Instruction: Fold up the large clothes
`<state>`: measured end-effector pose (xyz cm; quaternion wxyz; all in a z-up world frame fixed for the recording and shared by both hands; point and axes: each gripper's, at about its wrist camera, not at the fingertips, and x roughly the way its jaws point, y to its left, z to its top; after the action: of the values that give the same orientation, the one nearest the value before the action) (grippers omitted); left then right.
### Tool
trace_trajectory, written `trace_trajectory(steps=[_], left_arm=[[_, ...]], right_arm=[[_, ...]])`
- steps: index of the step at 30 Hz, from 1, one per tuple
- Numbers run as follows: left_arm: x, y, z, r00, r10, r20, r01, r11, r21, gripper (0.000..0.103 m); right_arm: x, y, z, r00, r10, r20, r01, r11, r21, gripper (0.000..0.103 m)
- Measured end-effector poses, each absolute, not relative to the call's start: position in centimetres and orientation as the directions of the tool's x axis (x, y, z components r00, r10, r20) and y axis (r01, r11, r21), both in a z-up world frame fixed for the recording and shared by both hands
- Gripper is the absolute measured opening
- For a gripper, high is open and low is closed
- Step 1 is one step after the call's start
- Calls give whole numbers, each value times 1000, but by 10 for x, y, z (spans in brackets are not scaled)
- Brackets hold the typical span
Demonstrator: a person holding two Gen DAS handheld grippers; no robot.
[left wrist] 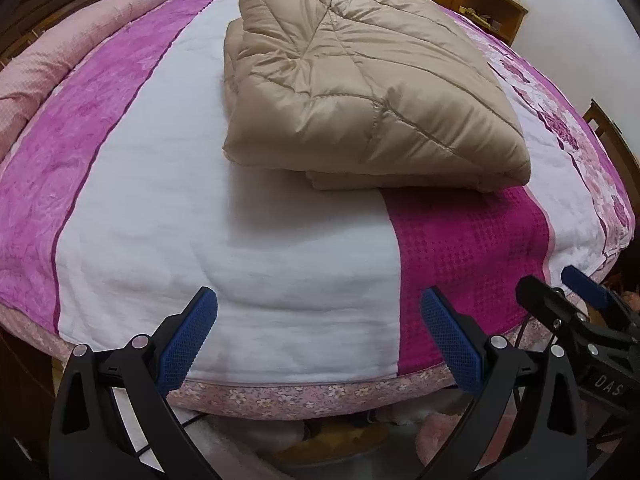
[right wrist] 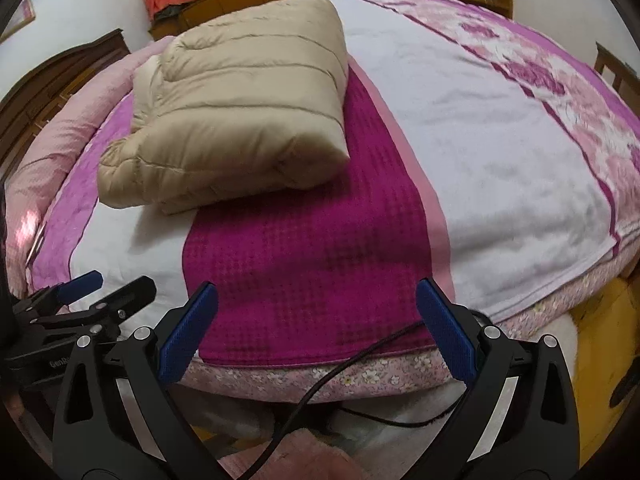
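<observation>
The beige padded coat [left wrist: 360, 80] lies folded into a thick bundle on the bed [left wrist: 240, 240]; left gripper [left wrist: 320, 332] and right gripper [right wrist: 316, 328] hang wide open, empty; folding looks essentially done.

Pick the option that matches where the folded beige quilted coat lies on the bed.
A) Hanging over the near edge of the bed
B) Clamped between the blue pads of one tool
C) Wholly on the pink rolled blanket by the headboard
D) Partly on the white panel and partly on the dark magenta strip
D: the folded beige coat rests flat across the white panel and the dark magenta strip, clear of both tools.
</observation>
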<state>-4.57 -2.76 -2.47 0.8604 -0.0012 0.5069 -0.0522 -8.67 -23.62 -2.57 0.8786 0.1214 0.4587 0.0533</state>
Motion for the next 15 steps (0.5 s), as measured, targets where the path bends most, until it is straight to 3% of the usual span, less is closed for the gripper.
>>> trace_trajectory(steps=[15], left_arm=[[-44, -24, -21, 495, -89, -864, 73, 995, -60, 97]], right_arm=[[-90, -235, -24, 577, 204, -791, 18, 965, 262, 98]])
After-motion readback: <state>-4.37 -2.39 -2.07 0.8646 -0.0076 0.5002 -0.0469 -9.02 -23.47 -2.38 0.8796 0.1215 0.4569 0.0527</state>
